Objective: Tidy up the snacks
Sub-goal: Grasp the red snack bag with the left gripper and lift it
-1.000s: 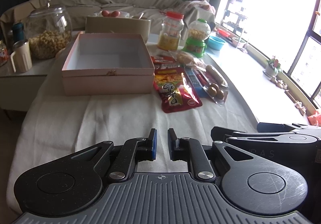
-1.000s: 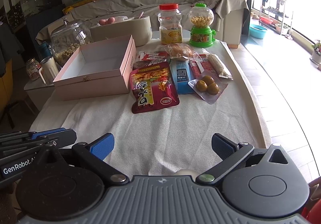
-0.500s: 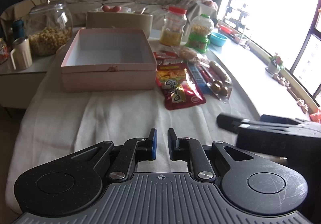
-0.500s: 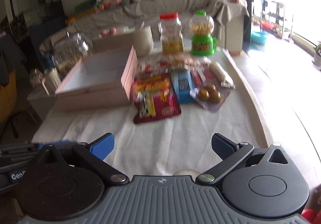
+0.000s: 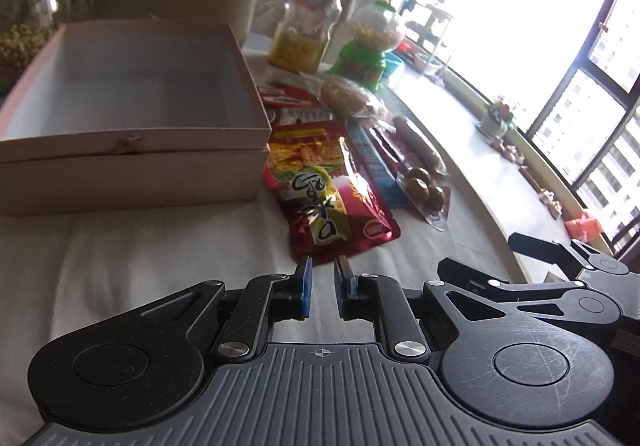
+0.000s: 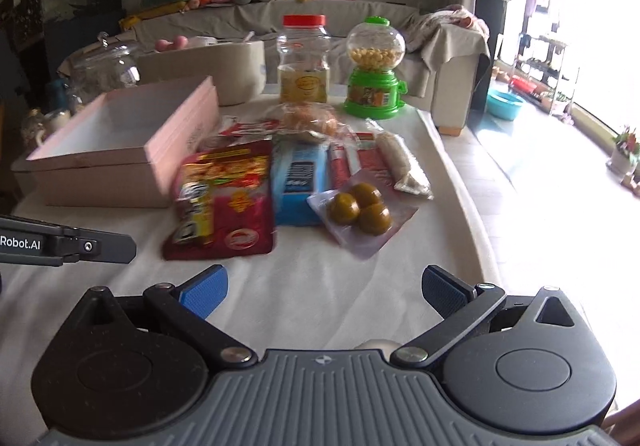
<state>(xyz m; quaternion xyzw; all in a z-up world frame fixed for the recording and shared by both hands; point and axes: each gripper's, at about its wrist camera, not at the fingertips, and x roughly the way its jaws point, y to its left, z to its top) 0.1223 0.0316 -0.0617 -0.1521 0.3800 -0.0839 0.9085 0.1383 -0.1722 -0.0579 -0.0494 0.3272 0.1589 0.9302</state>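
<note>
An open, empty pink box (image 5: pixel 132 118) (image 6: pixel 120 150) stands on the white cloth. Right of it lie snack packs: a red packet (image 5: pixel 332 190) (image 6: pixel 228 198), a blue packet (image 6: pixel 298 182), a clear pack of three brown balls (image 6: pixel 360 210) (image 5: pixel 424 186), a long white roll (image 6: pixel 396 156) and a bun pack (image 6: pixel 312 118). My left gripper (image 5: pixel 323 288) is nearly shut and empty, just short of the red packet's near edge. My right gripper (image 6: pixel 324 286) is open and empty, low over the cloth in front of the snacks.
A red-lidded jar (image 6: pixel 304 58), a green candy dispenser (image 6: pixel 374 70), a beige tub (image 6: pixel 224 66) and a glass jar (image 6: pixel 108 66) stand at the back. The table's right edge (image 6: pixel 472 198) drops to the floor. A sofa (image 6: pixel 320 18) is behind.
Both grippers have moved forward toward the snacks, which look larger now. The left gripper has dropped low, close to the red packet. Jaw openings are unchanged.
</note>
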